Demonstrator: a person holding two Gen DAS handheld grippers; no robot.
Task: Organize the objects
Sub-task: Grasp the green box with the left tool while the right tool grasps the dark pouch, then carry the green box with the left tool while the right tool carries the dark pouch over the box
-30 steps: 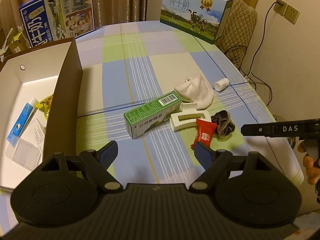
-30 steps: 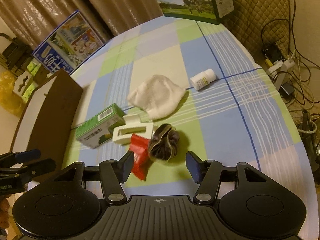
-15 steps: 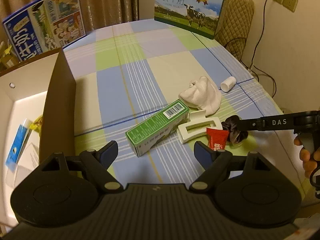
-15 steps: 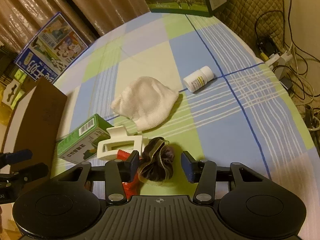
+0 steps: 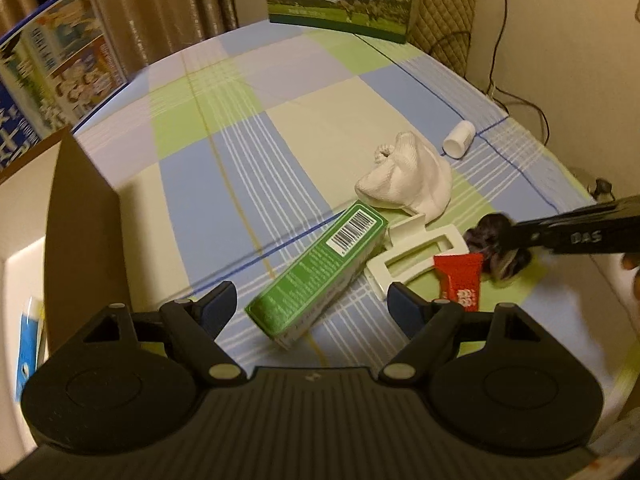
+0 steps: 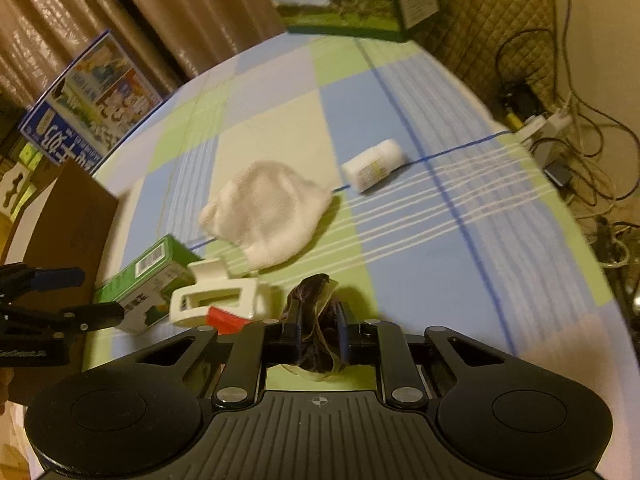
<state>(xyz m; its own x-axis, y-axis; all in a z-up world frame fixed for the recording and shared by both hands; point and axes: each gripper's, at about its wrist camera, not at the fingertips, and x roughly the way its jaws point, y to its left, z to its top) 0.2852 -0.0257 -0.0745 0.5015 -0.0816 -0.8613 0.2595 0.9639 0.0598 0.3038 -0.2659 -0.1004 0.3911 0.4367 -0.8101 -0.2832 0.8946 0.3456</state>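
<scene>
Right claw [image 6: 318,340] is pinched on the scrunchie [image 6: 316,320], low over the desk [image 6: 440,248] beside the red packet [image 5: 458,280] and hair clip [image 5: 416,256]. Its jaws have just been closing. Left claw [image 5: 310,308] is spread over the green box [image 5: 320,276].

Risk: soft fabric may slip, or the packet may be dragged on lift.

The box's long axis runs from the near left to the far right, barcode end away.

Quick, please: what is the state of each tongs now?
Left tongs: open, holding nothing.
Right tongs: just closed on the dark scrunchie.
</scene>
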